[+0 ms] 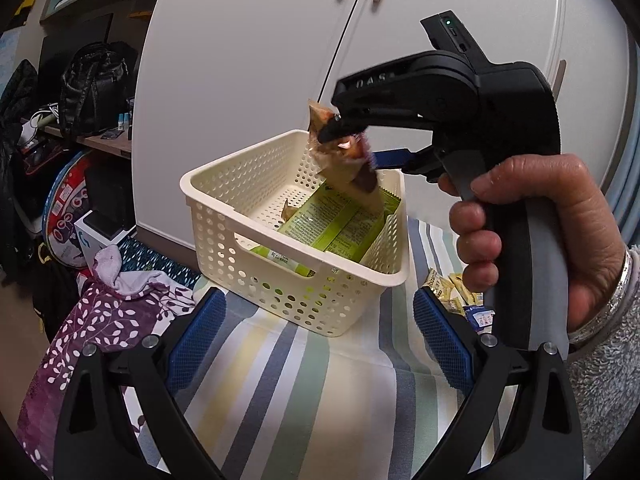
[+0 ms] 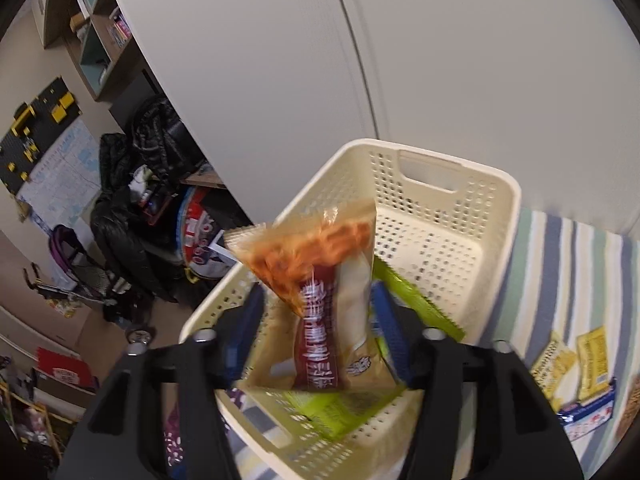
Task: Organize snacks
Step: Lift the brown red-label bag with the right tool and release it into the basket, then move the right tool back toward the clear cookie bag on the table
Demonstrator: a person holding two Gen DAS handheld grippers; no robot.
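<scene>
I am holding my right gripper (image 2: 316, 332) clamped on a snack packet (image 2: 320, 292) printed with orange food and a dark red band, directly above the cream perforated basket (image 1: 224, 216). A green packet (image 1: 340, 224) is lying inside it. My left gripper (image 1: 316, 340) is hovering before the basket, fingers apart, empty, over the striped cloth (image 1: 320, 400).

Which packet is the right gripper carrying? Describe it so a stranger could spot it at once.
Start at the cream perforated basket on the striped cloth. Above its open top, the right gripper holds a snack packet. Unlike the flat green packets lying inside the basket, it is beige with orange food pictured and a dark red band of white characters.
</scene>
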